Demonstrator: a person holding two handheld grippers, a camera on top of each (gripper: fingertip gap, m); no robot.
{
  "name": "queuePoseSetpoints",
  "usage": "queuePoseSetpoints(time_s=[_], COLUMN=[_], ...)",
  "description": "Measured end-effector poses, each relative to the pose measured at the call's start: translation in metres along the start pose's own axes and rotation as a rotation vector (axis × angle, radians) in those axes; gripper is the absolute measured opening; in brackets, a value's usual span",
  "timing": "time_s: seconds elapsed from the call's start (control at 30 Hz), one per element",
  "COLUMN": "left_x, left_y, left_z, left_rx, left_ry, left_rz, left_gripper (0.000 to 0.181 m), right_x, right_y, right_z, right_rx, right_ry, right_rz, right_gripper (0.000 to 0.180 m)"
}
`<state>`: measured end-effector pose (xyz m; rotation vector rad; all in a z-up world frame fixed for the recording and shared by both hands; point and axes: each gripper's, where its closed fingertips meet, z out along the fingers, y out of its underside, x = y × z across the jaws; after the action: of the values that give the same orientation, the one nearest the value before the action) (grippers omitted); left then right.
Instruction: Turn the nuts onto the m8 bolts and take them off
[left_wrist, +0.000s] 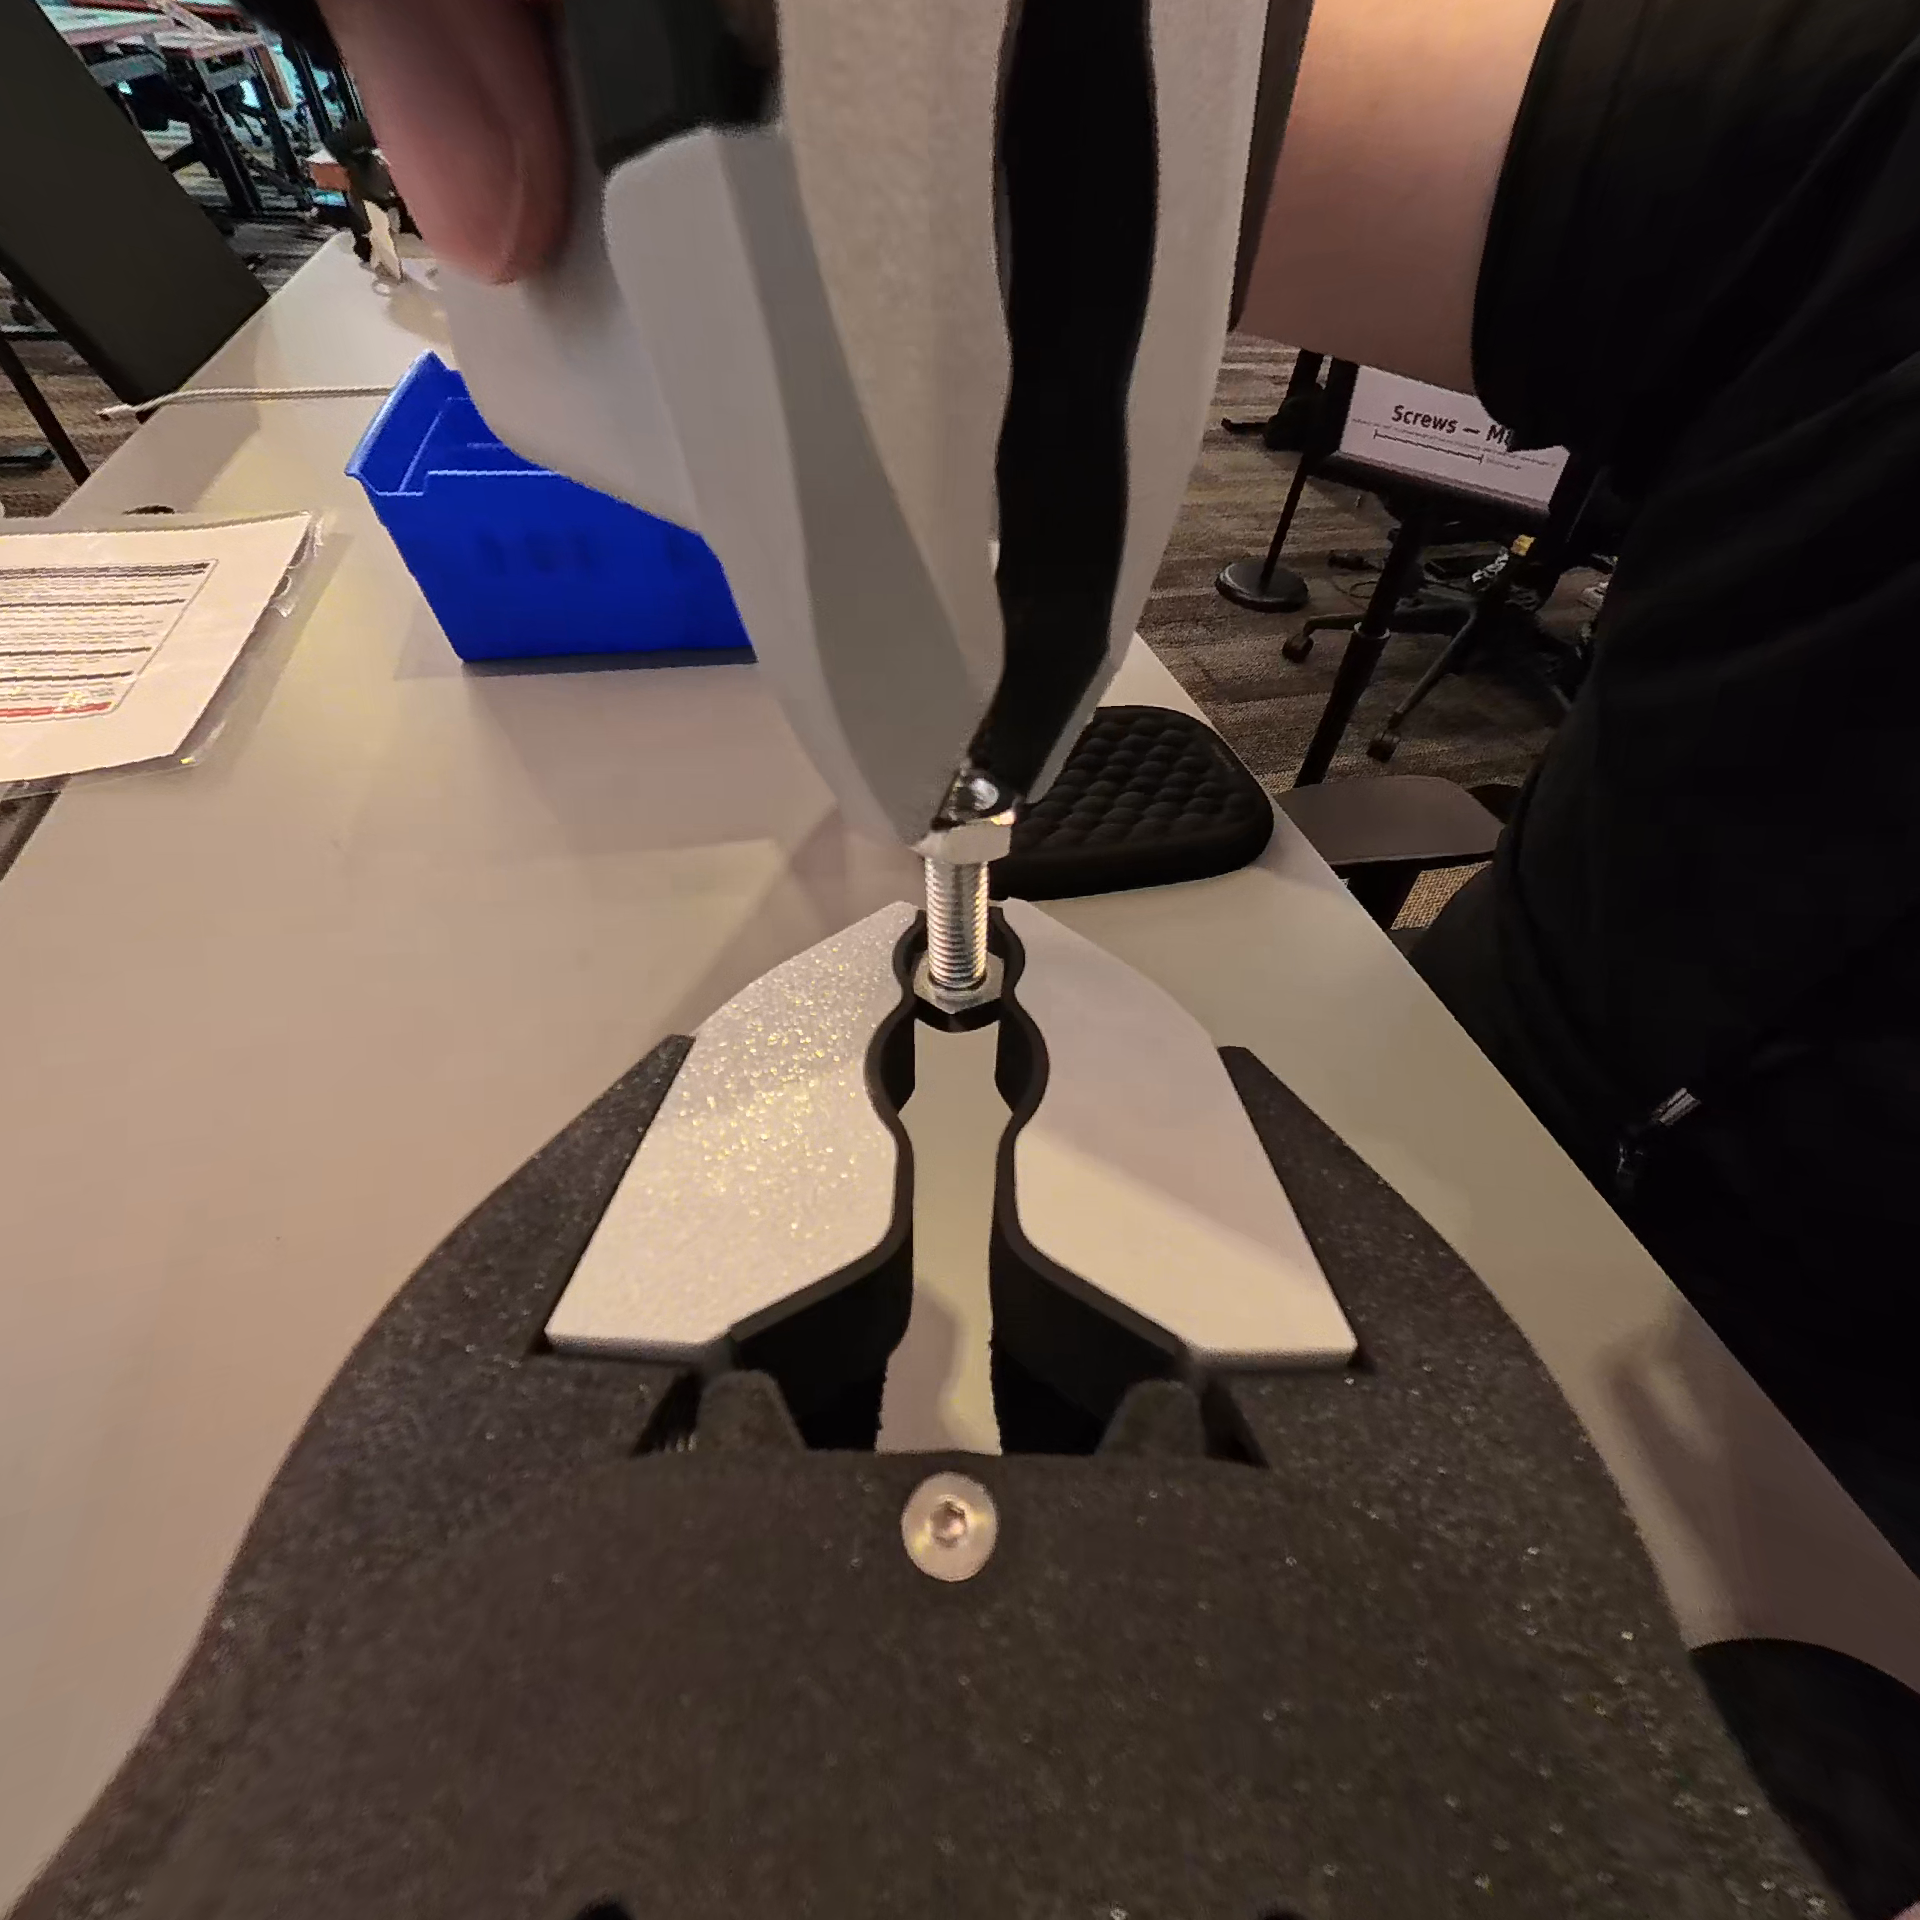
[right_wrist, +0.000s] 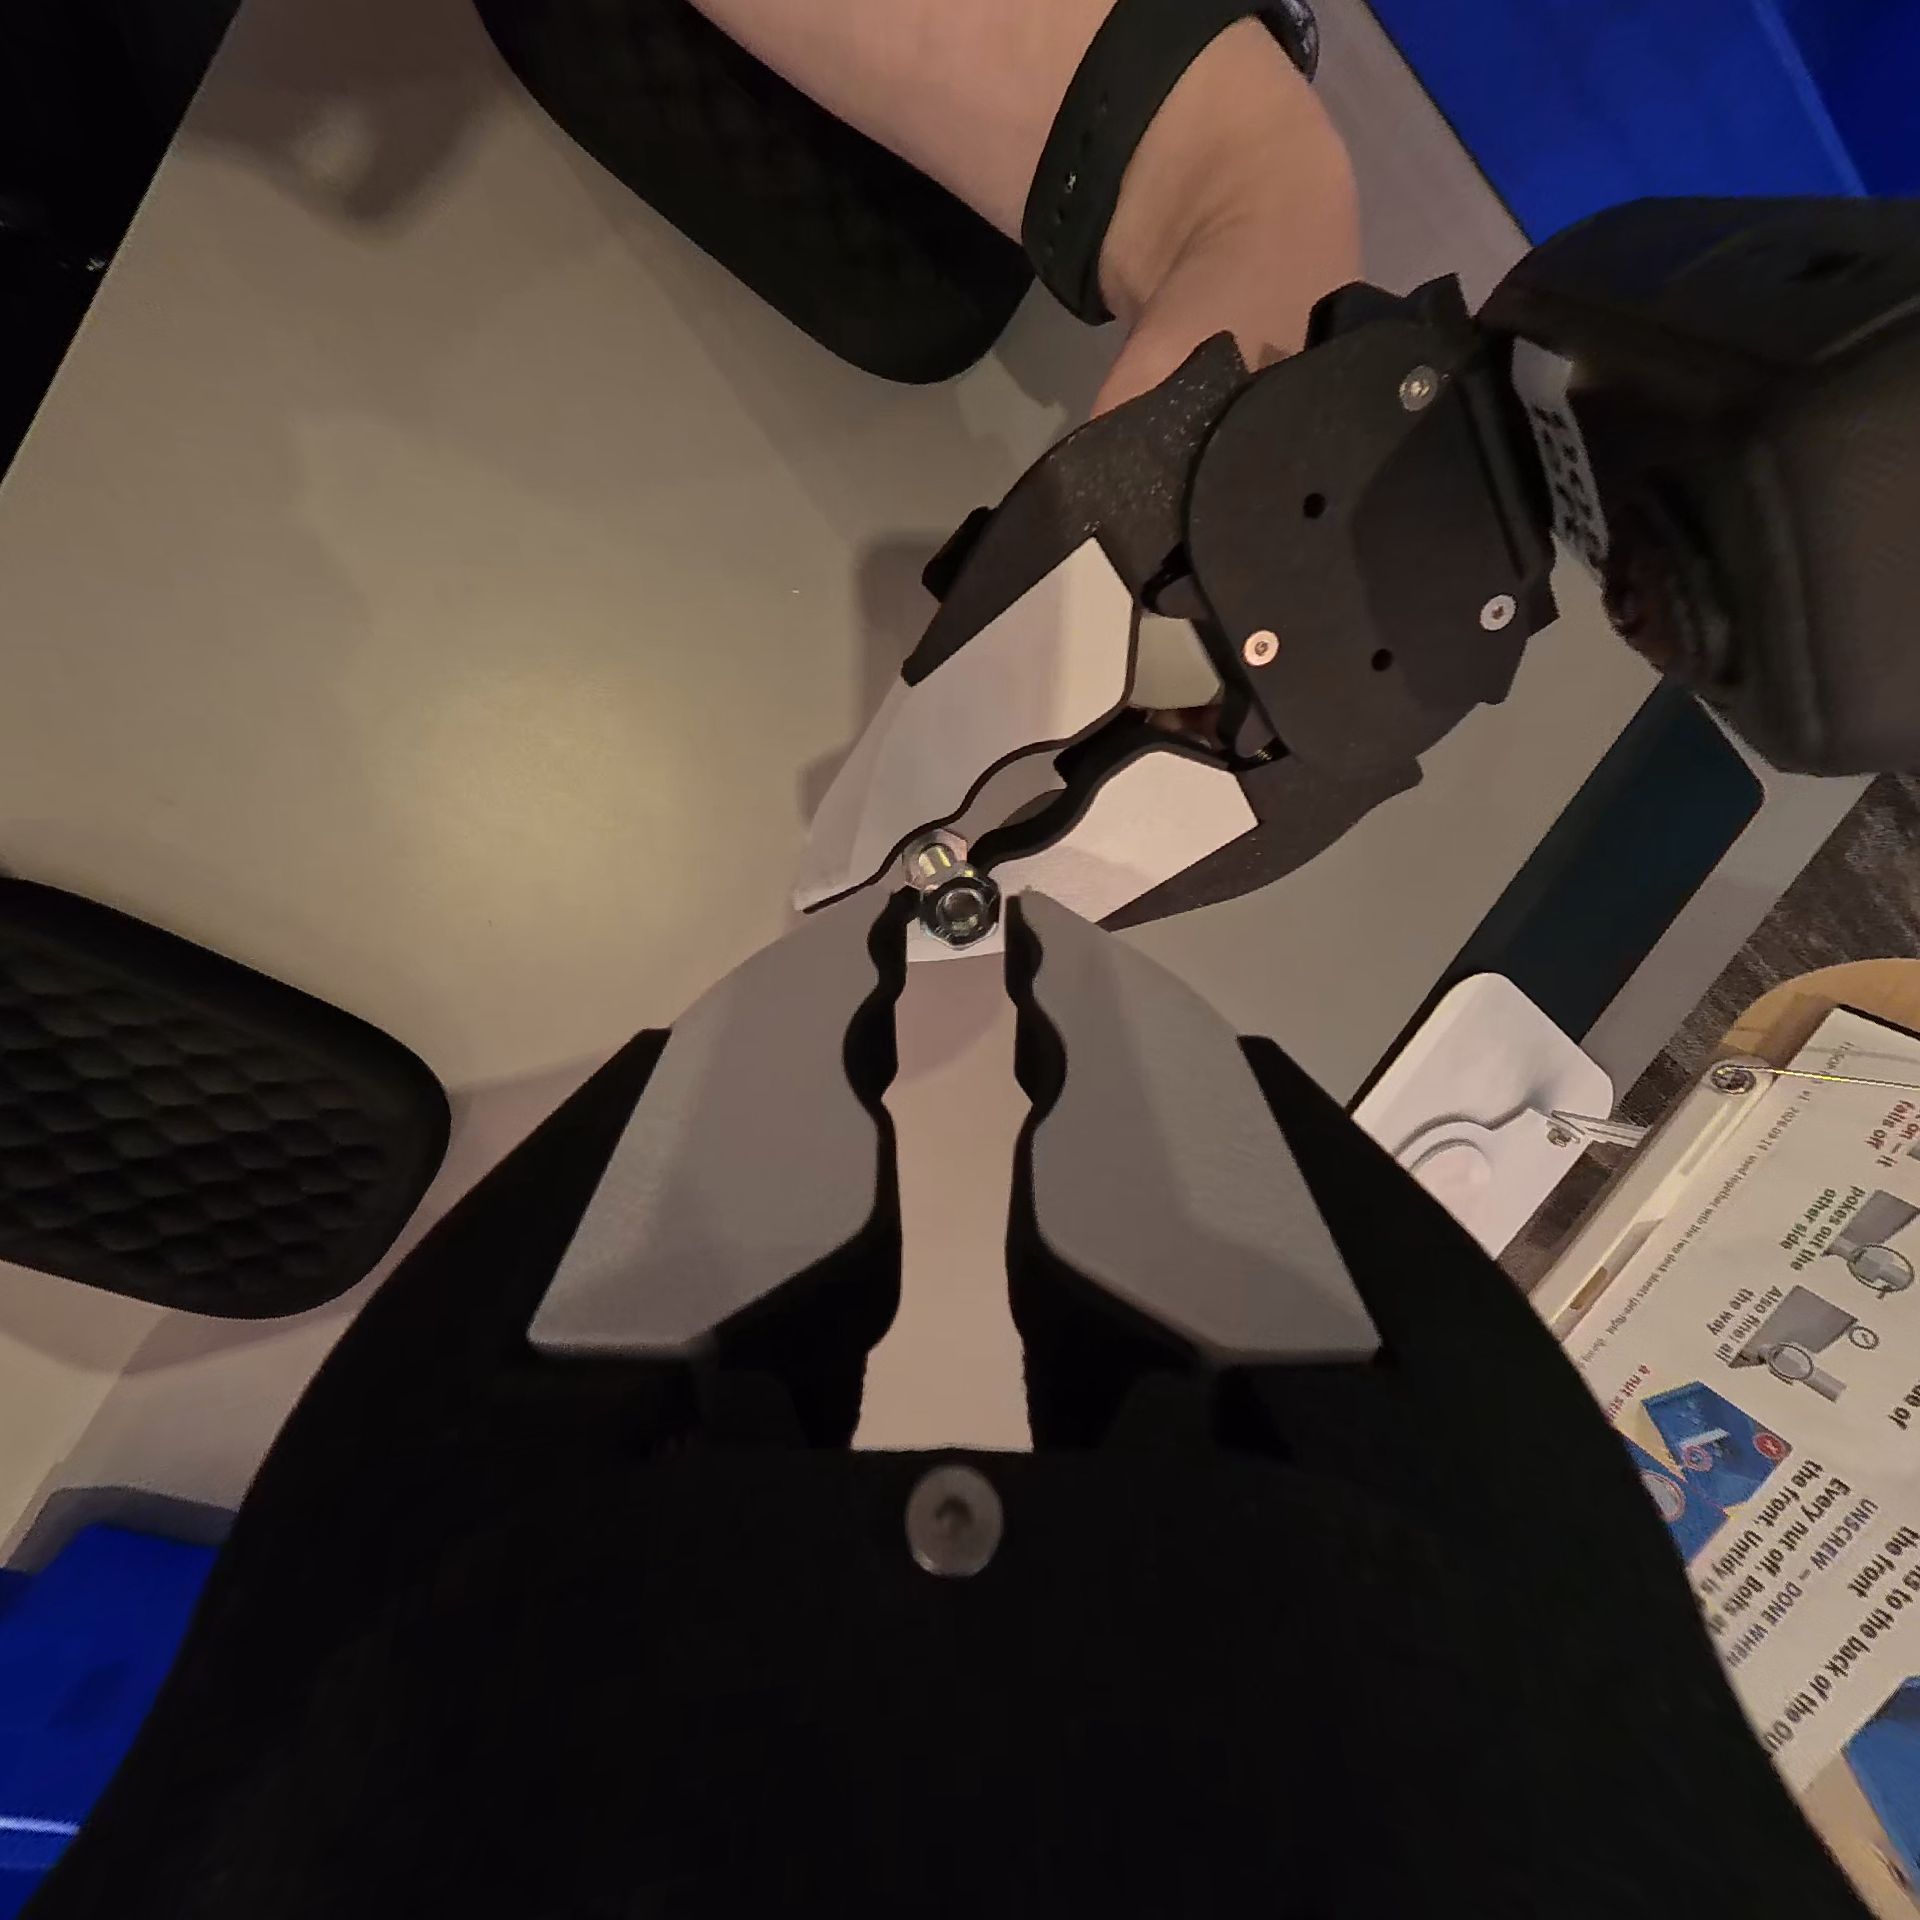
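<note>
The nut (left_wrist: 954, 985) was pinched in the left gripper (left_wrist: 956, 977), the upright bolt (left_wrist: 956, 930) clamped by its head in the right gripper (right_wrist: 954, 914), directly above

Pale grey table (left_wrist: 312, 1039) under warm light; patterned carpet (left_wrist: 1247, 644), office chairs (left_wrist: 1455, 644) behind.

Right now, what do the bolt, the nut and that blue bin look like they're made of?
Bolt: bright silver metal, likely zinc-plated steel; its threads glint. Nut: the same shiny metal, hexagonal. Blue bin: probably moulded plastic, going by its uniform saturated colour and slight sheen.
</note>
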<state>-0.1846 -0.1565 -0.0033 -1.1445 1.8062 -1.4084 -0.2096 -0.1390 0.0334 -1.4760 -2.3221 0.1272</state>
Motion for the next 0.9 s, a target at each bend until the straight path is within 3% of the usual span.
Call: queuePoseSetpoints(time_s=[0.03, 0.3, 0.9], left_x=[0.000, -0.009, -0.075], left_y=[0.000, 0.001, 0.002], left_z=[0.000, -0.001, -0.020], left_rx=[-0.002, -0.007, -0.071], left_ry=[0.000, -0.053, -0.498], left_rz=[0.000, -0.010, -0.098], left_gripper=[0.010, 0.010, 0.010], right_x=[0.000, 0.007, 0.049], right_y=[-0.001, 0.004, 0.036], right_z=[0.000, 0.001, 0.000], right_rx=[0.005, 0.014, 0.042], right_ry=[-0.004, 0.004, 0.264], right_rz=[0.004, 0.132, 0.774], right_gripper=[0.016, 0.014, 0.014])
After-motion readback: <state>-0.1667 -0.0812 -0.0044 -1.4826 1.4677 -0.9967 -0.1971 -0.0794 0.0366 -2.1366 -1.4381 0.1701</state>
